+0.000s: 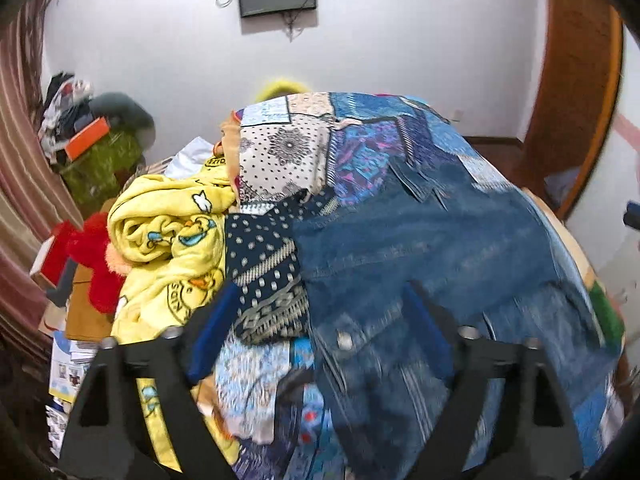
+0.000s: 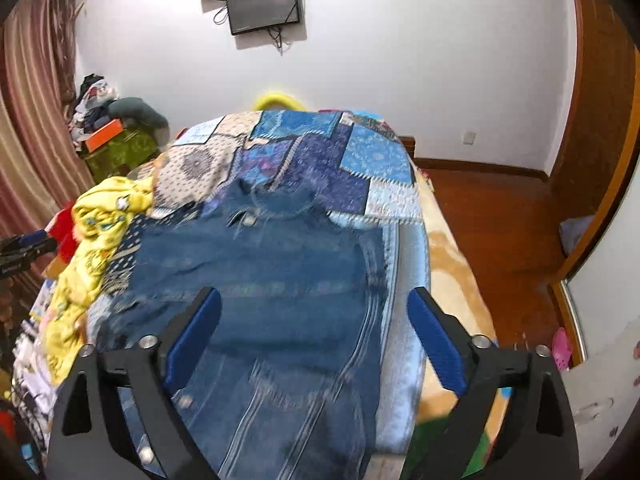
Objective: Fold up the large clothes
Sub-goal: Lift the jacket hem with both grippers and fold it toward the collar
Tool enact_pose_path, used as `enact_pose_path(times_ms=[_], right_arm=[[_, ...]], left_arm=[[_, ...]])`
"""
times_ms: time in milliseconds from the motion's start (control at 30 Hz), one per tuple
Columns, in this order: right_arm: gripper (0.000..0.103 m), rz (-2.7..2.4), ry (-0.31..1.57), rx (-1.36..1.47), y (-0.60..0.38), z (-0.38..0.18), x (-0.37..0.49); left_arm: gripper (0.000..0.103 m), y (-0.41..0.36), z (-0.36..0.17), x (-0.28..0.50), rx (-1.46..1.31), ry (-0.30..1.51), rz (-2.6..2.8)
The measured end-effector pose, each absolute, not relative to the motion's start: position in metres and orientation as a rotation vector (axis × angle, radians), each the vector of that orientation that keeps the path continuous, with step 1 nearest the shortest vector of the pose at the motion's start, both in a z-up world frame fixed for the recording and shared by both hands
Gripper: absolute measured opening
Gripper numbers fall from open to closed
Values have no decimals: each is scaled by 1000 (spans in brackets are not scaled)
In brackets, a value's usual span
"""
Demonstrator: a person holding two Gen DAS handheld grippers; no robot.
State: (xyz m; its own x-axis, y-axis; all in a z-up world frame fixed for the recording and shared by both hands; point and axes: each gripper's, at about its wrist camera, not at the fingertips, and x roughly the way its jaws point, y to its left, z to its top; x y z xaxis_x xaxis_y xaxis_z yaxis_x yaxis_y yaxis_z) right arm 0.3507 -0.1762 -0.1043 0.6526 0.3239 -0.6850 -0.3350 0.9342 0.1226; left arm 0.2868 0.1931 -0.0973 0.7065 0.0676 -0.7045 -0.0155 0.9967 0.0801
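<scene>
A blue denim jacket (image 2: 272,280) lies spread on the patchwork bedspread (image 2: 320,152), collar toward the far end. It also shows in the left wrist view (image 1: 420,248). My right gripper (image 2: 314,308) is open and empty, hovering over the jacket's lower half. My left gripper (image 1: 320,300) is open and empty over the jacket's left edge, where it meets a dark dotted patch of the bedspread (image 1: 264,256). The left gripper also shows at the left edge of the right wrist view (image 2: 24,248).
A crumpled yellow cartoon blanket (image 1: 168,240) lies left of the jacket, with a red plush thing (image 1: 92,256) beyond it. Wooden floor (image 2: 500,216) and a door frame (image 2: 600,120) are to the right. Piled clutter (image 2: 108,128) stands in the far left corner.
</scene>
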Motion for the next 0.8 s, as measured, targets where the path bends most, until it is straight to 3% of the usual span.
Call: enact_pose_path(times_ms=[133,567,800], right_arm=[[98,371,811,-23,-179,-123,323],[98,294,1004,111,-218,-204,267],[98,293,1067,261,-243,-232,250]], left_arm=[[95,182,-117,246,58,825,16],[95,192,-241,169,-372,1077,32],[66,184,-256,157,-455,1067,1]])
